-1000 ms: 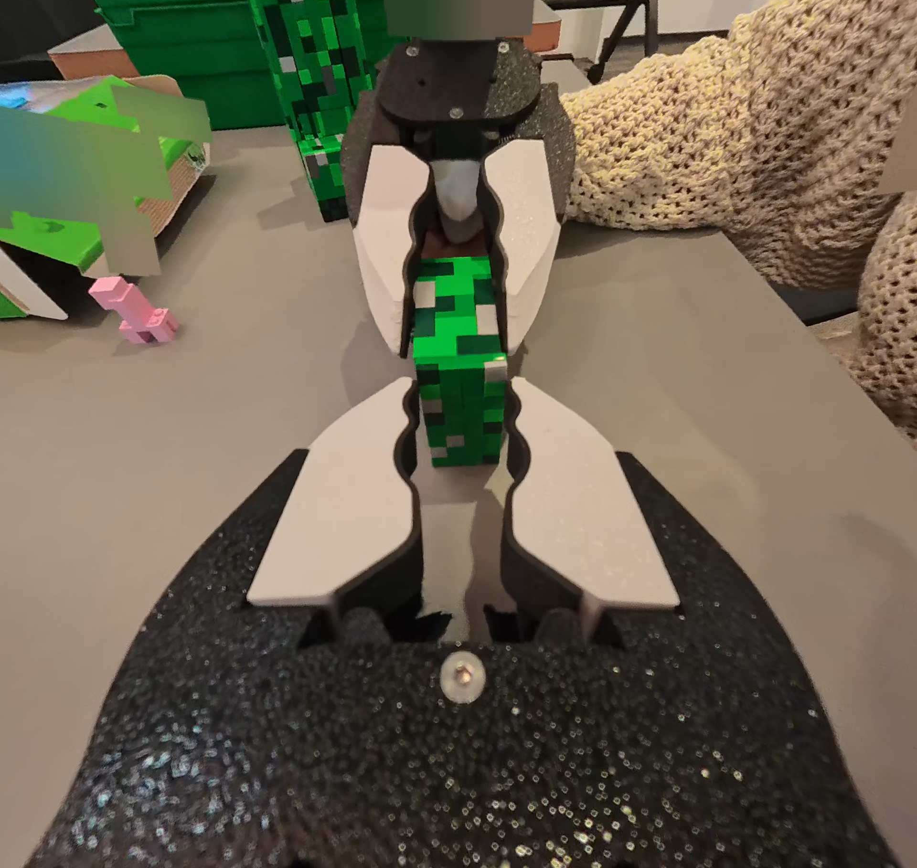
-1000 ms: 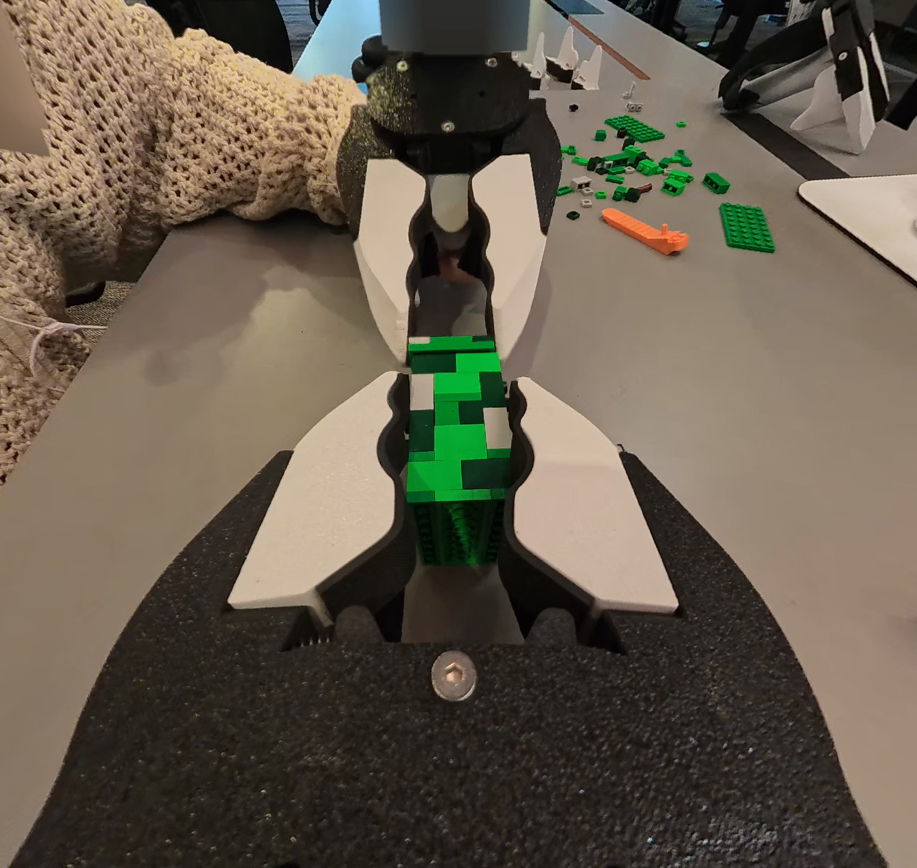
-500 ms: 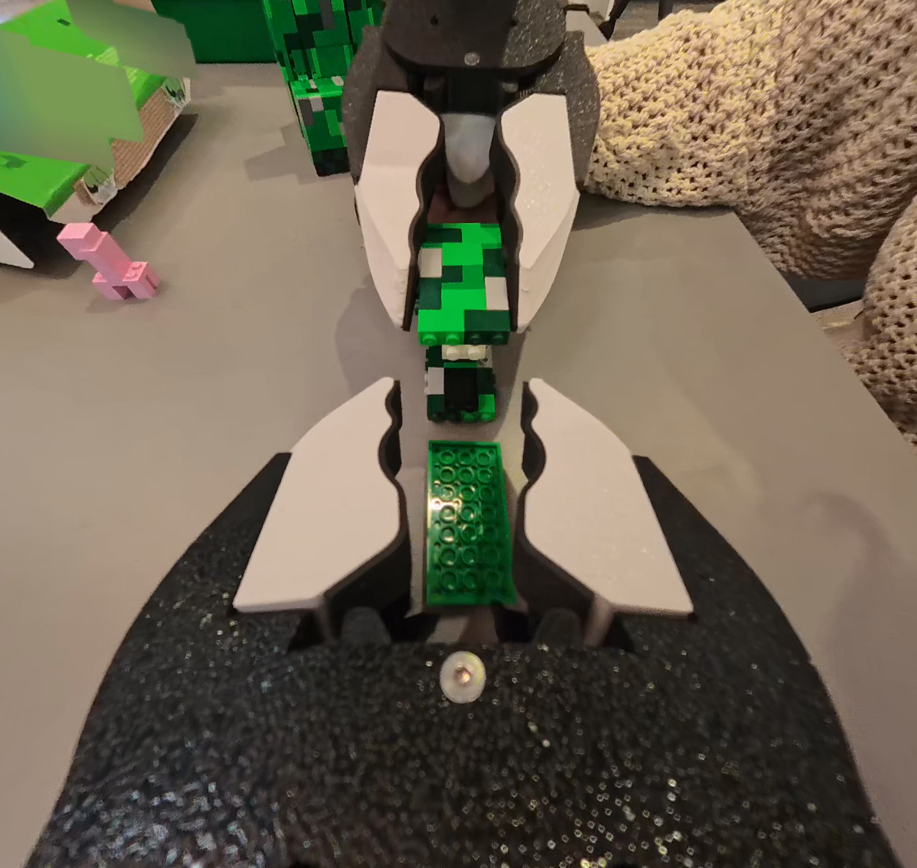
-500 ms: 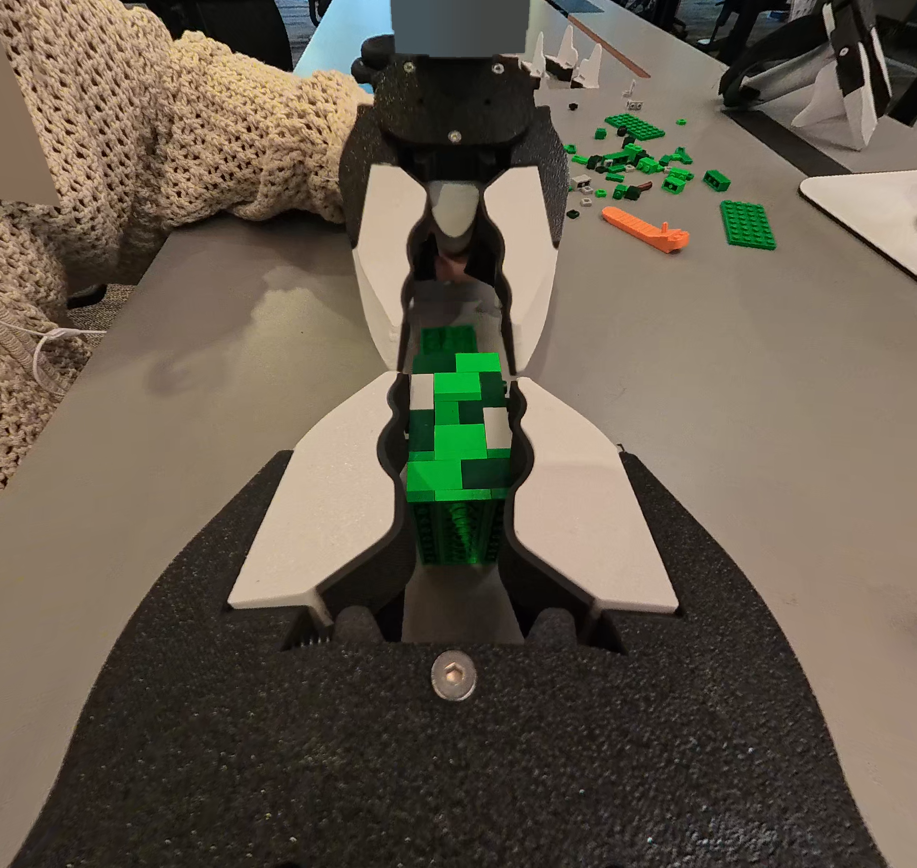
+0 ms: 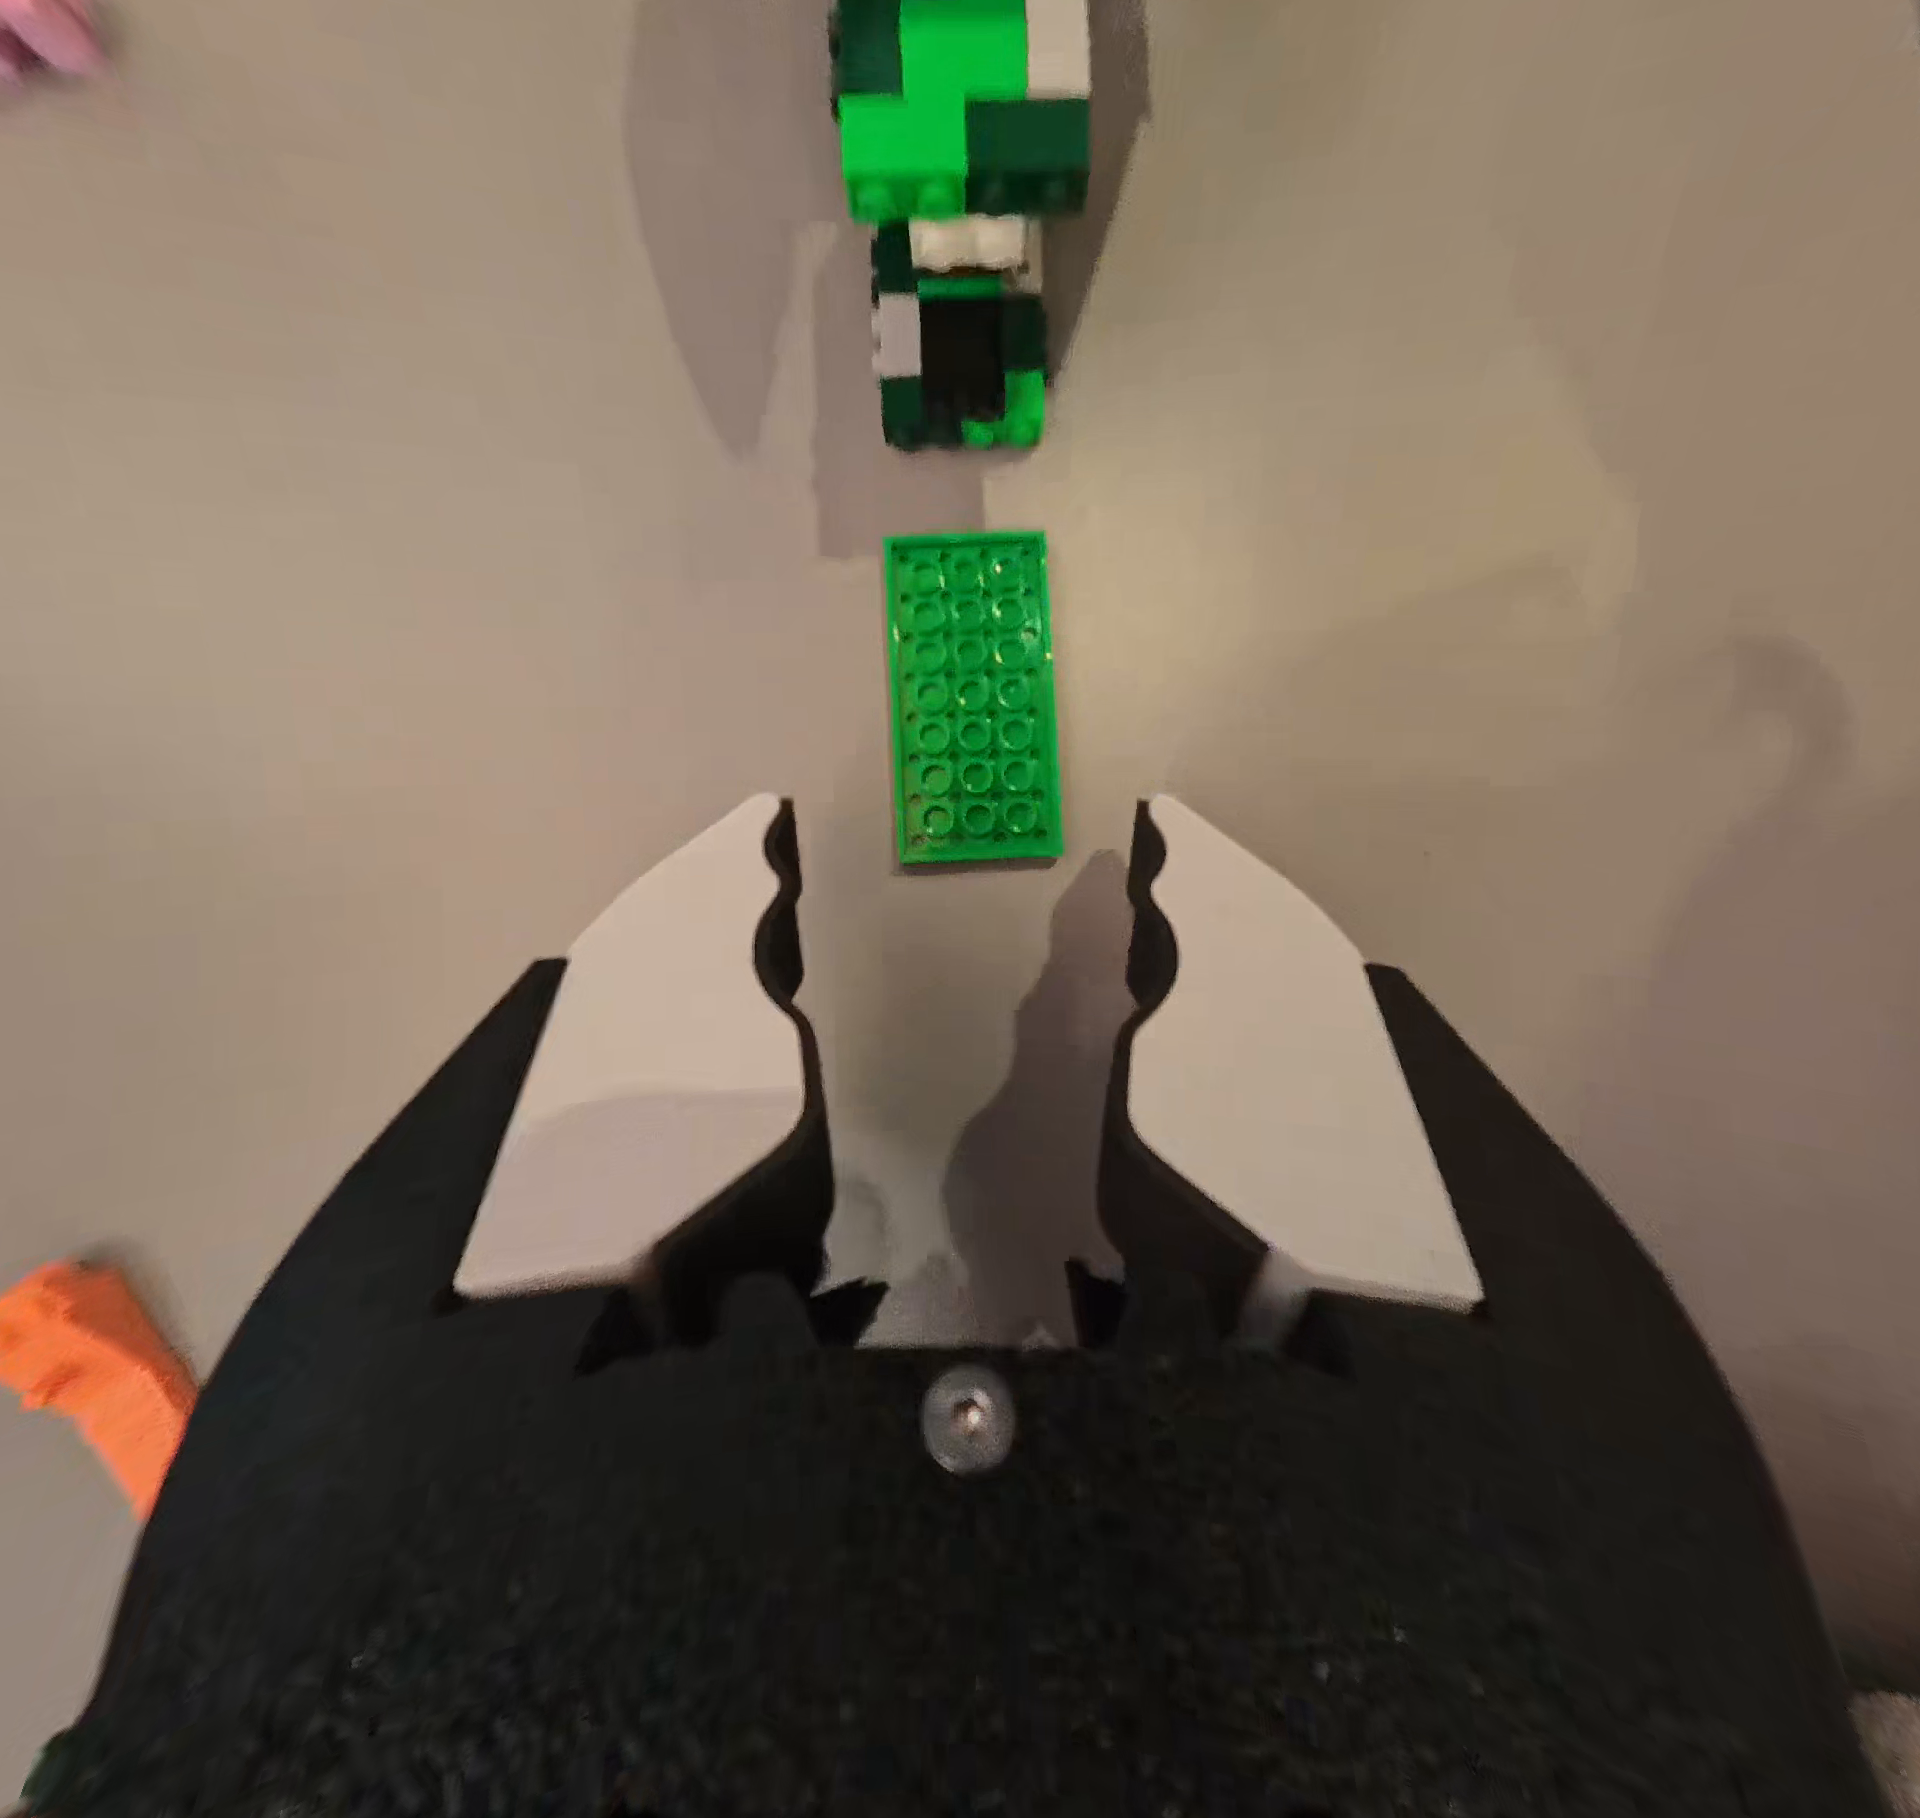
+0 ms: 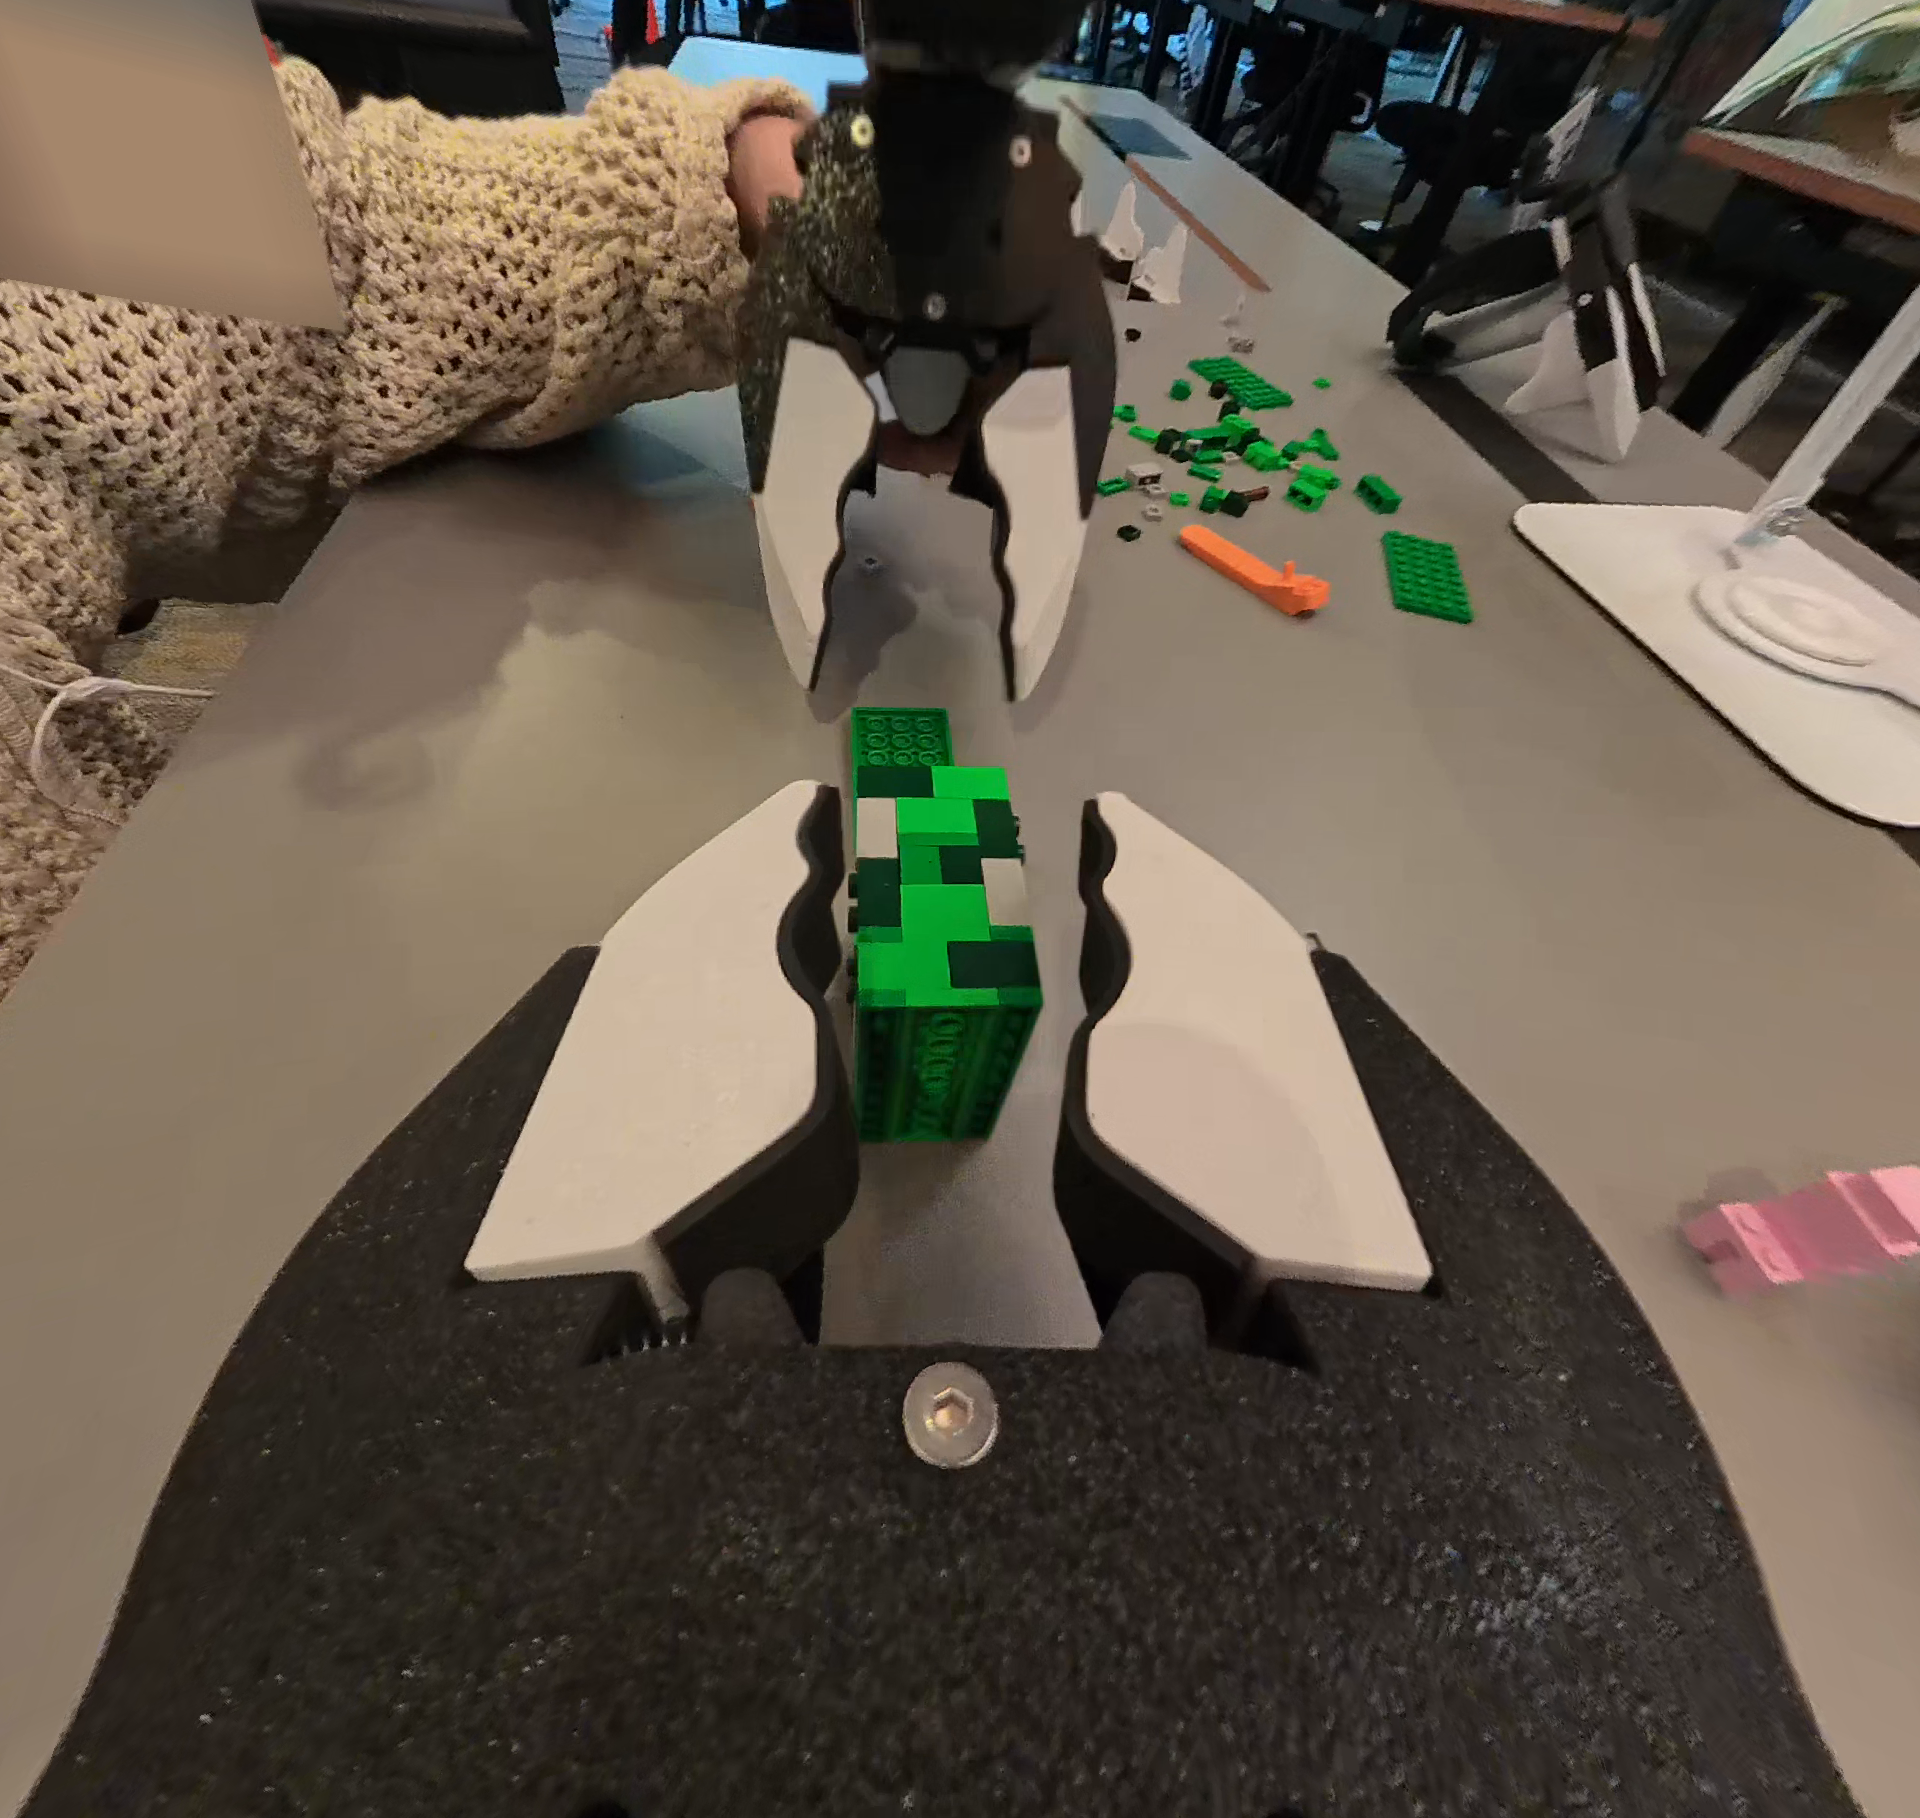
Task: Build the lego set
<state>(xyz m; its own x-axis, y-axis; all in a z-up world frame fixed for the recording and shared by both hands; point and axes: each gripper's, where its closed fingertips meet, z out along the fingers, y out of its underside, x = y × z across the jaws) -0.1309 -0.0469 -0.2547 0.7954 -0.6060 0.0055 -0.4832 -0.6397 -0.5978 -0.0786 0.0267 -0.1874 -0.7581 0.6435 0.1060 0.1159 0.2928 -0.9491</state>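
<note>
A mottled green lego block lies on its side on the grey table, between the fingers of my right gripper, which is open and clear of it on both sides. A flat green plate lies just beyond the block. My left gripper hangs open above the table past the plate, fingers pointing down. In the left wrist view my left gripper is open and empty. It looks down on the plate, a narrower studded section and the block behind it.
Loose green bricks, an orange separator tool and another green plate lie at the back right. A white stand base is at the right edge. A pink piece sits near right. A knitted sleeve reaches in from the left. Spacing between my two grippers at the tips: around 12 cm. It is some 7 cm from my right tips to the narrower studded section.
Both grippers have opened and let go of the green block. The green plate has come off its end and lies on the table. My left gripper has lifted up and back.
</note>
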